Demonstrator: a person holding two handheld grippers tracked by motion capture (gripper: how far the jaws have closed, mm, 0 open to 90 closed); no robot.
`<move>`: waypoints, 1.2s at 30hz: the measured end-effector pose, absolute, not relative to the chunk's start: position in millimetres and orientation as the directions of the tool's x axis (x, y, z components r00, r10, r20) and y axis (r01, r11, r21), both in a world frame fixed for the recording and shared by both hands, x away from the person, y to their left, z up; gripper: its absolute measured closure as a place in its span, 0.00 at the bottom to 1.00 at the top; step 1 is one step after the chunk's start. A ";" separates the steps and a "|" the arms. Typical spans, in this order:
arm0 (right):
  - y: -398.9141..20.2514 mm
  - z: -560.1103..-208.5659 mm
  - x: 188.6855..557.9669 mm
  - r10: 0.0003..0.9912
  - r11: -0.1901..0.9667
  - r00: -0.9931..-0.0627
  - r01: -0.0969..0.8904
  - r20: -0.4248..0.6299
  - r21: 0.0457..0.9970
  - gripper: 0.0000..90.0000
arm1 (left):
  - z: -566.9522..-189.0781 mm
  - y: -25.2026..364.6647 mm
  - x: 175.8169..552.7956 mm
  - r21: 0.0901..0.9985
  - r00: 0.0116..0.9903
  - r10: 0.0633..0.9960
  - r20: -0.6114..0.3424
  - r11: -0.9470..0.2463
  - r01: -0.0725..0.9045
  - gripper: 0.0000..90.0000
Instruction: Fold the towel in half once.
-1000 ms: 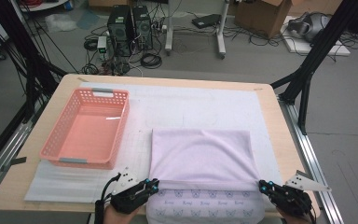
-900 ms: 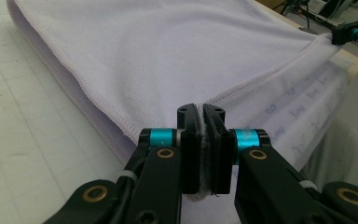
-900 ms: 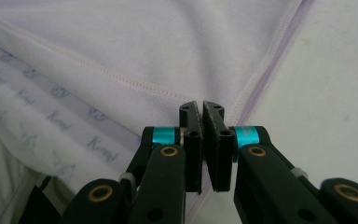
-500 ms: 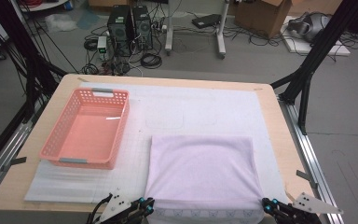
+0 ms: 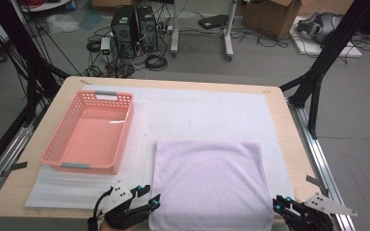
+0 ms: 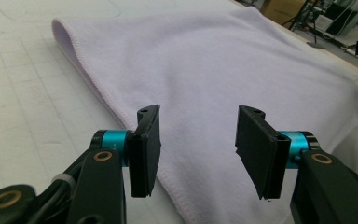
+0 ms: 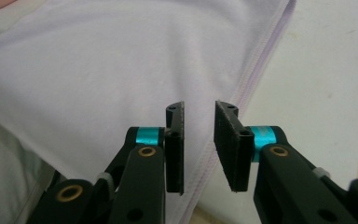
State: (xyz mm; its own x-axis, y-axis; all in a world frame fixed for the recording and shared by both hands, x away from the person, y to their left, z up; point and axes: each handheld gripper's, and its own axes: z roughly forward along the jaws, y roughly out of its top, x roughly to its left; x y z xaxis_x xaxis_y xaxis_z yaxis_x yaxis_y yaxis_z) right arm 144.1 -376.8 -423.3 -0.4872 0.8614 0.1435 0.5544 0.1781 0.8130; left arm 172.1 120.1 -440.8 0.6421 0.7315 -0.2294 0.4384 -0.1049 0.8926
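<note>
A lilac towel (image 5: pixel 209 185) lies folded flat on the white foam mat (image 5: pixel 212 110), at the near middle of the table. My left gripper (image 5: pixel 150 193) sits at the towel's near left corner. In the left gripper view the left gripper (image 6: pixel 198 135) stands open over the towel (image 6: pixel 205 70), and its pads do not touch the cloth. My right gripper (image 5: pixel 277 204) is at the near right corner. There the right gripper (image 7: pixel 199 135) has its jaws a little apart above the towel's hemmed edge (image 7: pixel 242 98). Both sets of jaws have just been opening, with nothing pinched between them.
A pink plastic basket (image 5: pixel 89 132) with nothing in it stands on the mat's left side. The wooden table (image 5: pixel 289 125) ends just right of the mat. Black frame legs, computers and cables are on the floor beyond.
A patterned strip along the towel's near edge has been covered by the lilac layer. Both grippers were shut at its near corners and now stand open, off the cloth.
</note>
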 end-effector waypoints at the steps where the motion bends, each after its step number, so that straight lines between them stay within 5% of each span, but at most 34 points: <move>1: -377.1 -424.8 147.3 0.863 0.181 -0.486 0.554 0.139 0.813 0.85 | -441.5 120.3 175.2 0.892 0.640 0.733 -0.231 -0.104 0.440 0.56; 6: -376.7 -429.1 165.3 0.863 0.200 -0.489 0.560 0.126 0.804 0.99 | -443.3 121.2 194.0 0.896 0.631 0.743 -0.222 -0.100 0.433 0.53; 25: -358.3 -448.3 243.8 0.877 0.248 -0.473 0.591 0.082 0.768 0.99 | -449.8 117.2 277.0 0.882 0.636 0.735 -0.235 -0.115 0.458 0.59; 36: -364.4 -439.8 234.2 0.895 0.244 -0.444 0.574 0.047 0.782 0.98 | -442.6 112.4 285.3 0.876 0.616 0.745 -0.254 -0.093 0.473 0.58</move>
State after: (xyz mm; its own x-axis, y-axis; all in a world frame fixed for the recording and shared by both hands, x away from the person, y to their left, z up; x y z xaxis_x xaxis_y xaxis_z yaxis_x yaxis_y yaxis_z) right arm 234.2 -364.4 -439.8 -0.4444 0.8946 0.0469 0.5737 0.2440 0.7819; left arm 285.3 112.4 -442.6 0.6163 0.7455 -0.2538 0.4730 -0.0927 0.8762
